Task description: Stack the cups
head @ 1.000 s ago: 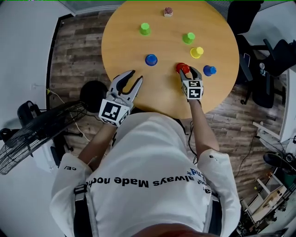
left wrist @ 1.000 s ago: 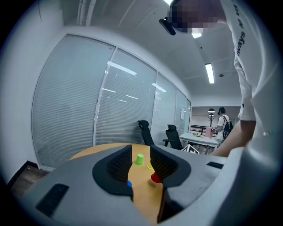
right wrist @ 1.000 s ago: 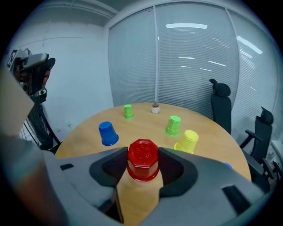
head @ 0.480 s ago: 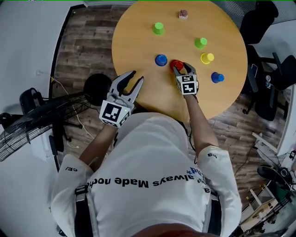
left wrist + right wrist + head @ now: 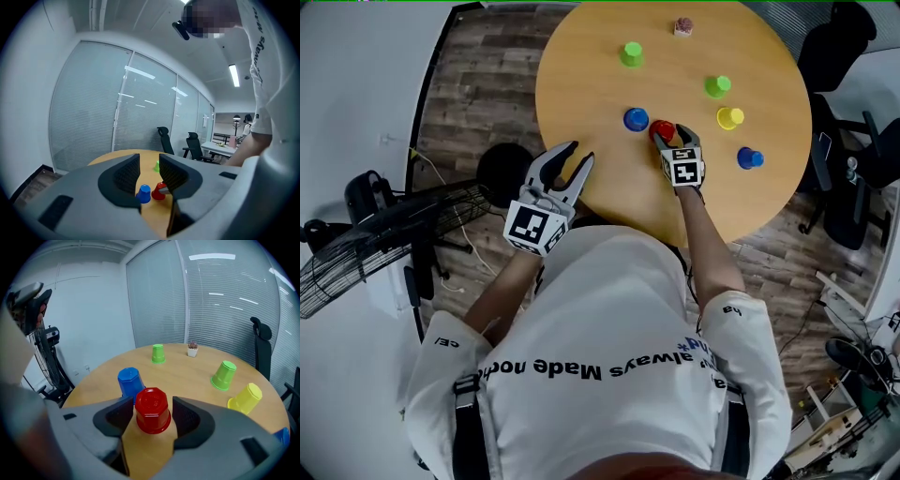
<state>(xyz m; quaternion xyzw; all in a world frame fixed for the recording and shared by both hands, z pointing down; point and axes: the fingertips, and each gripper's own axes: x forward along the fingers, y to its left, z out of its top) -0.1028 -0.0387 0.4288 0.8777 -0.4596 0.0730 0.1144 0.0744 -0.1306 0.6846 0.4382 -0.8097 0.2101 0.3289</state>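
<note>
Six faceted plastic cups [image 5: 631, 53], round wooden table [image 5: 581, 94].
Right gripper [image 5: 675, 141] jaws opening around red cup [image 5: 152, 411]; left gripper [image 5: 575, 161] jaws apart, empty.

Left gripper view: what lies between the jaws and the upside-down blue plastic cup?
Only bare wooden tabletop reaches the blue plastic cup; head view agrees.

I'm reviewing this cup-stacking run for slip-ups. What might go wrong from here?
1. The right tongs are opening with the red cup between them; pulling back, they might catch and tip it.
2. The blue cup stands close beside it, so a nudge may knock that too.
</note>
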